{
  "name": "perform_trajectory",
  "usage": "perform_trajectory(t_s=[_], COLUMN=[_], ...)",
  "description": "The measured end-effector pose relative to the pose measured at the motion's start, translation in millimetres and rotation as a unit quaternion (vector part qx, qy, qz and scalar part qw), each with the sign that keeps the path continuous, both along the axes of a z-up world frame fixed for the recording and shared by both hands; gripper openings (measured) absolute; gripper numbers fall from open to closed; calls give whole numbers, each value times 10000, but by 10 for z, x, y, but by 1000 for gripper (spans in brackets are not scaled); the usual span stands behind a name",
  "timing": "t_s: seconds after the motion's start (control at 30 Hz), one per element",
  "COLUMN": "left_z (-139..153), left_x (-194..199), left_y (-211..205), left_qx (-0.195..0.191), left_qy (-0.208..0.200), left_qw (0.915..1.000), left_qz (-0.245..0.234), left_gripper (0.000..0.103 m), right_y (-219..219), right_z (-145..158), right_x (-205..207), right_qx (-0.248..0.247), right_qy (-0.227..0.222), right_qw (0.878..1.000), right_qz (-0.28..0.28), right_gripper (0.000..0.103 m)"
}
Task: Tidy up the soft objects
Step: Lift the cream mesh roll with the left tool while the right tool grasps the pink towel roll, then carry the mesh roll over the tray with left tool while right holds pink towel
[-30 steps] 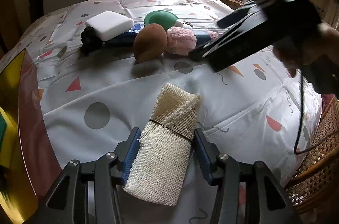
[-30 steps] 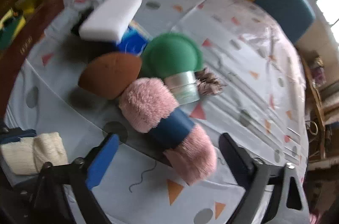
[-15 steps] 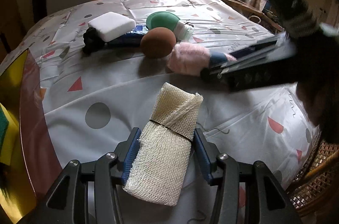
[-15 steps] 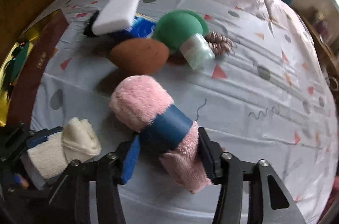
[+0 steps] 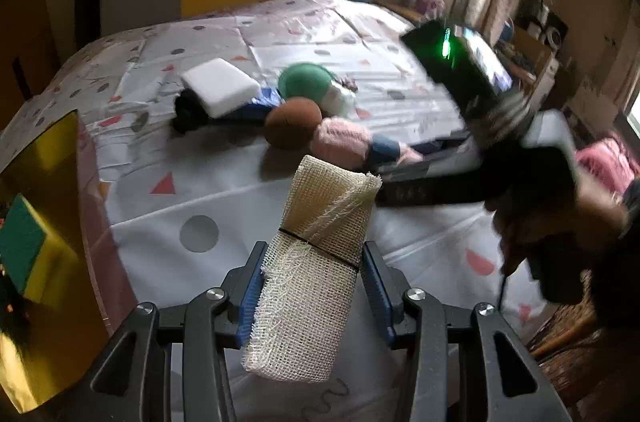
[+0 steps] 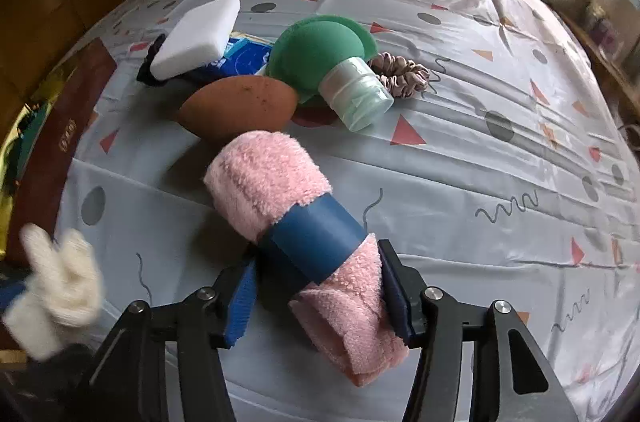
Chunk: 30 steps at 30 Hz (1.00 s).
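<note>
My left gripper (image 5: 310,286) is shut on a cream mesh cloth roll (image 5: 316,274) bound with a black band, held above the tablecloth; the roll also shows blurred in the right wrist view (image 6: 60,286). My right gripper (image 6: 320,286) is shut on a pink fluffy towel roll (image 6: 276,182) with a blue band, which also shows in the left wrist view (image 5: 340,140). The towel's far end lies against a brown egg-shaped sponge (image 6: 240,106).
Behind the towel lie a green sponge with a pale cap (image 6: 320,50), a white foam block (image 6: 196,34) on blue packets, a black scrunchie (image 5: 188,106) and a mauve scrunchie (image 6: 400,74). A yellow box with a green sponge (image 5: 36,222) is at the left. The patterned tablecloth (image 6: 480,162) covers the table.
My right gripper has come down around the pink towel and shut on it, and drawn it back from the pile. My left gripper has lifted the mesh roll a little.
</note>
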State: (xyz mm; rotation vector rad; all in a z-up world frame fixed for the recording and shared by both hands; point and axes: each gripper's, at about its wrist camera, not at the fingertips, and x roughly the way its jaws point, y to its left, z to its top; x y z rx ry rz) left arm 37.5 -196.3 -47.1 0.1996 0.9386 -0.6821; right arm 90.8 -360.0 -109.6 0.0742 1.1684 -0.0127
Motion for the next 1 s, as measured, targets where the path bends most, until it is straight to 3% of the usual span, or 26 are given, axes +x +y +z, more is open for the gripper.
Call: perform_trajectory(t_s=[0.23,0.4,1.0], left_z=[293,474,662], left_x=[-32,-42,167], left_y=[158,319,1047], left_qx=[-88,-229,-474], left_qy=[-243,-369,-380], left_qw=[9994,9984,9909], left_qz=[217,360,1201], left_gripper=[46,46,46], right_y=[-52,2,136], right_z=[-40,-32,-44], right_x=[13,-4,-64], right_qx=[140,-114,-346], right_qy=[86,25,-148], right_qw=[9998,9999,9990], right_qz=[-122,9,248], right_gripper=[60,58,56])
